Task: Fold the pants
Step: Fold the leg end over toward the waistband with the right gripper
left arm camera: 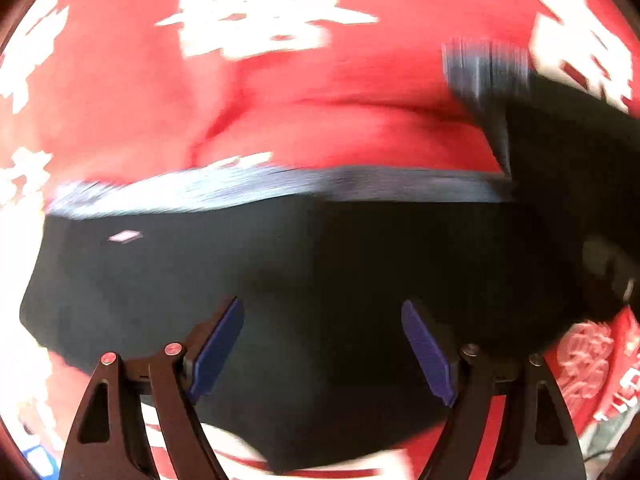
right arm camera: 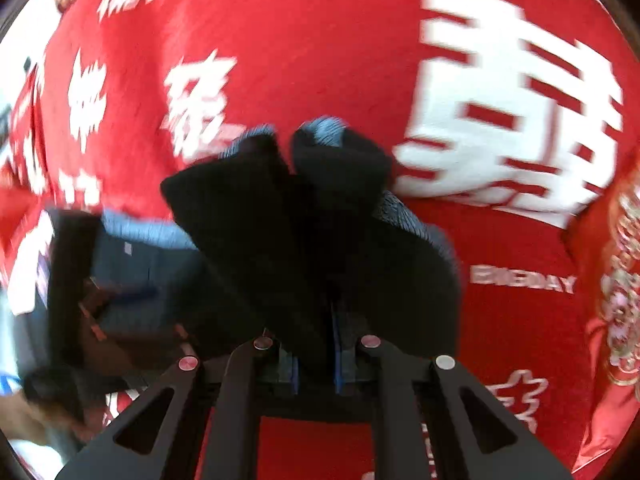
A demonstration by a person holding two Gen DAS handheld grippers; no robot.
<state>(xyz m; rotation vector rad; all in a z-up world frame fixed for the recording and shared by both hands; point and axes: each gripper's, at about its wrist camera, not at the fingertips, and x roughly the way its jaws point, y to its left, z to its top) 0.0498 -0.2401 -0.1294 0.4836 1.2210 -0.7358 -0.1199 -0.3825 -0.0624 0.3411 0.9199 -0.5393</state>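
Dark navy pants lie spread on a red cloth with white characters; a pale blue ribbed waistband runs along their far edge. My left gripper hangs open above the dark fabric, its blue pads wide apart with nothing pinched. In the right wrist view my right gripper is shut on a bunched fold of the pants, which rises in front of the camera with a blue ribbed edge showing. Both views are blurred by motion.
The red cloth covers the whole surface around the pants. At the left of the right wrist view the other gripper shows as a dark blur over the garment. A red patterned fabric edge lies at the far right.
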